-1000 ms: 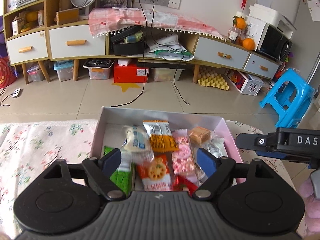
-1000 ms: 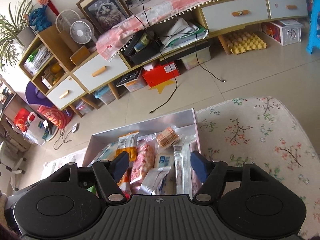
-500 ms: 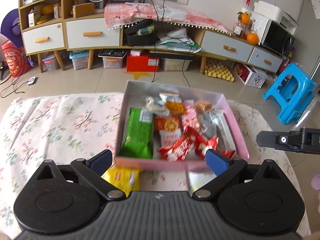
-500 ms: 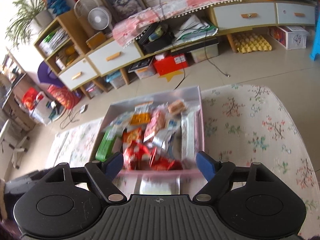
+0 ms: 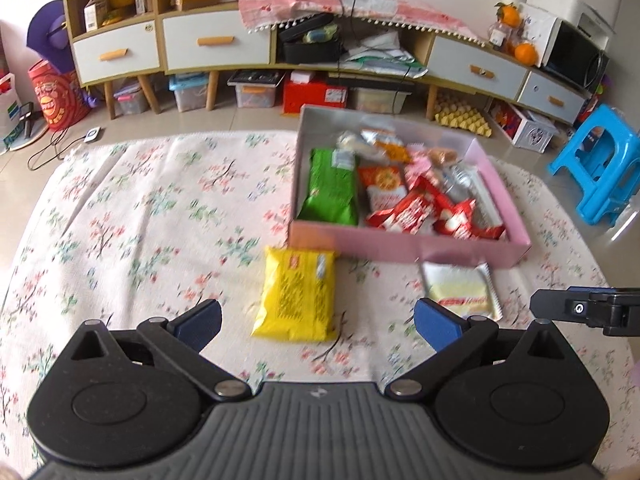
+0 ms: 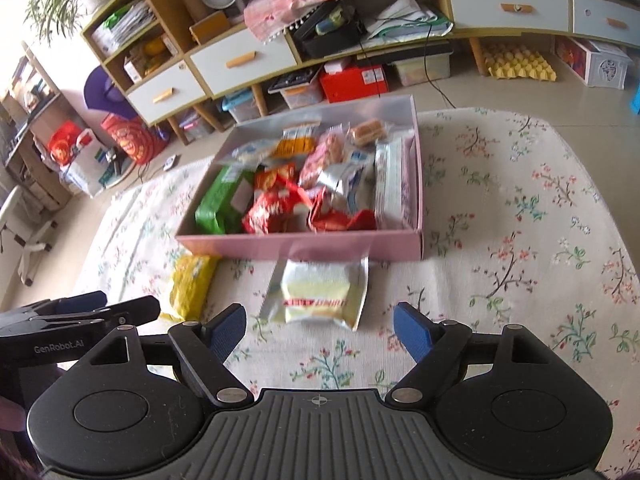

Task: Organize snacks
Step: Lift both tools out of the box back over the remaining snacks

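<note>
Two snacks wait outside the full pink box.

We see the yellow snack bag (image 5: 295, 294) in the middle of the left view, touching the front wall of the pink box (image 5: 404, 246). The pale snack pack (image 6: 322, 294) lies in the middle of the right view, just under that wall. The box is packed with other snacks, so we think these two go in next. Our left tongs (image 5: 318, 322) are wide and hold nothing, lined up on the yellow bag. Our right tongs (image 6: 320, 330) are wide too, aimed at the pale pack on the flowered cloth (image 6: 520, 220).
</note>
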`<move>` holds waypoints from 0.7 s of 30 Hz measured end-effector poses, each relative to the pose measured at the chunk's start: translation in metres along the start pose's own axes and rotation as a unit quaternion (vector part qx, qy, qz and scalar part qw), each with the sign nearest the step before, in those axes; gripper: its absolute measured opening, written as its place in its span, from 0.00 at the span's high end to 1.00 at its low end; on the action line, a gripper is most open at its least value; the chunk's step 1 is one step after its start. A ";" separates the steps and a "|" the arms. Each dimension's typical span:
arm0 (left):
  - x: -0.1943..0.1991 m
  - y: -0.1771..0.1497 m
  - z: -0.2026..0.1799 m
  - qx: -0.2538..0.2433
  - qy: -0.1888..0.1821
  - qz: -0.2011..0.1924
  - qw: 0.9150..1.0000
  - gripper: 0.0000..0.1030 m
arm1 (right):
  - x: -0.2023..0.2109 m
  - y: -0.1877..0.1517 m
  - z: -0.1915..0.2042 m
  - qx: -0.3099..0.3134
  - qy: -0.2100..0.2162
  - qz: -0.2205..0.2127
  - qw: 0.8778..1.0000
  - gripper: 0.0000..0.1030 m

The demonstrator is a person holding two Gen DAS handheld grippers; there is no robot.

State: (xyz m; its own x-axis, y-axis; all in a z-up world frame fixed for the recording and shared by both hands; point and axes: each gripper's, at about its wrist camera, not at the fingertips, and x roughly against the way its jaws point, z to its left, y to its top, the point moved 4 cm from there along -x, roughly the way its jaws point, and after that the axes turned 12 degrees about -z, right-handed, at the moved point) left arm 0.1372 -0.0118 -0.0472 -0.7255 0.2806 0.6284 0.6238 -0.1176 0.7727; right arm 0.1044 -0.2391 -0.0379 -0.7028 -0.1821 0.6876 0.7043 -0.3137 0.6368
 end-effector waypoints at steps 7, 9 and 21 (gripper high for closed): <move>-0.005 -0.024 0.017 -0.005 0.018 -0.005 1.000 0.00 | -0.012 -0.016 0.001 0.022 0.002 -0.007 1.000 0.20; -0.006 -0.026 0.022 -0.006 0.017 -0.001 1.000 0.00 | -0.014 -0.018 0.003 0.031 0.011 -0.006 0.999 0.20; -0.027 -0.025 0.023 0.008 0.016 -0.029 0.999 0.00 | -0.051 -0.017 -0.008 0.028 0.020 -0.022 0.999 0.20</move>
State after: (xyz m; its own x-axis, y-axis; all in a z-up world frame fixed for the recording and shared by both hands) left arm 0.1477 0.0052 -0.0852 -0.7695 0.2568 0.5848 0.5841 -0.0874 0.8070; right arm 0.1270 -0.2313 -0.0865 -0.7362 -0.2072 0.6442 0.6760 -0.2691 0.6860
